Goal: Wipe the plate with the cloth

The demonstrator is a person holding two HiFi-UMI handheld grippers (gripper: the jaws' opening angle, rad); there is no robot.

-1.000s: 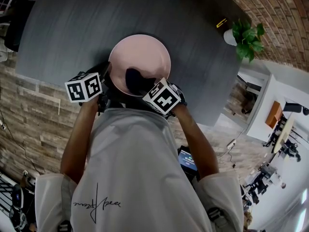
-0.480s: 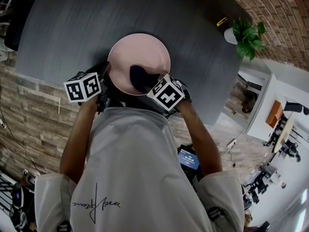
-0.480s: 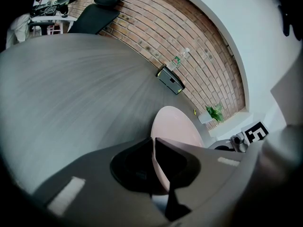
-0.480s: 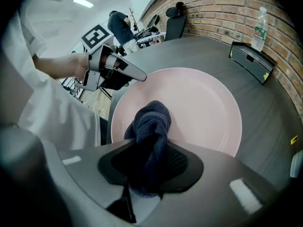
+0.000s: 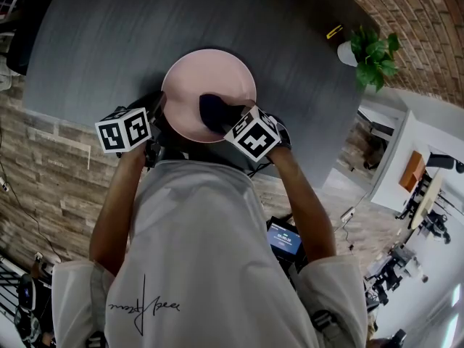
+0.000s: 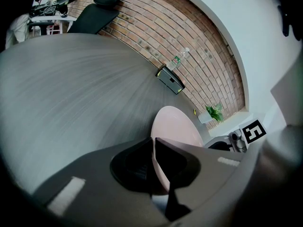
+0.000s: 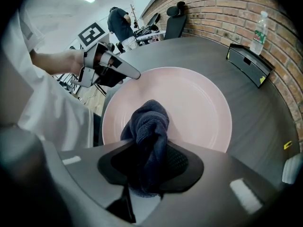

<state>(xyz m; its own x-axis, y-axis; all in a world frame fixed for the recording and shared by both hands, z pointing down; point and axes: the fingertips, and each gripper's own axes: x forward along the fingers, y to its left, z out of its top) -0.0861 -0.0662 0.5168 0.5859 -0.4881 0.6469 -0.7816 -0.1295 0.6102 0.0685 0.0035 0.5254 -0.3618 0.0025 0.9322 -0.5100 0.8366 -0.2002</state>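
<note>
Plate (image 5: pixel 209 78), pink and round, lies on the dark grey table (image 5: pixel 101 42) close to the edge nearest me, and both my tools meet over it. The table is the biggest thing in view: a broad, grained top, bare beyond the plate and to its left, so there is plenty of room on those sides. On the near side the plate has only a narrow strip of table before the edge. A brick wall (image 5: pixel 413 13) runs past the far right corner, and a stone-look floor (image 5: pixel 43 165) shows below the near edge.

My forearms (image 5: pixel 116 194) come out from my white shirt (image 5: pixel 196 252) with the elbows wide and close in on the plate's near side. My left gripper (image 6: pixel 153 148) slants down from the left and is clamped on the plate's rim, which stands edge-on between the jaws, one jaw on each face. My right gripper (image 7: pixel 150 161) points steeply down over the plate's near right part, clenched on the cloth (image 7: pixel 149 122). The cloth is a dark blue bundle whose free end bulges past the jaws and lies against the plate's inner face, short of its middle. The remaining pink surface is bare.

Along the table's far right side sit a black box (image 7: pixel 248 63) with a bottle (image 7: pixel 258 27) just by it, a potted plant (image 5: pixel 371 53), and a small yellow item (image 5: pixel 333 32).
</note>
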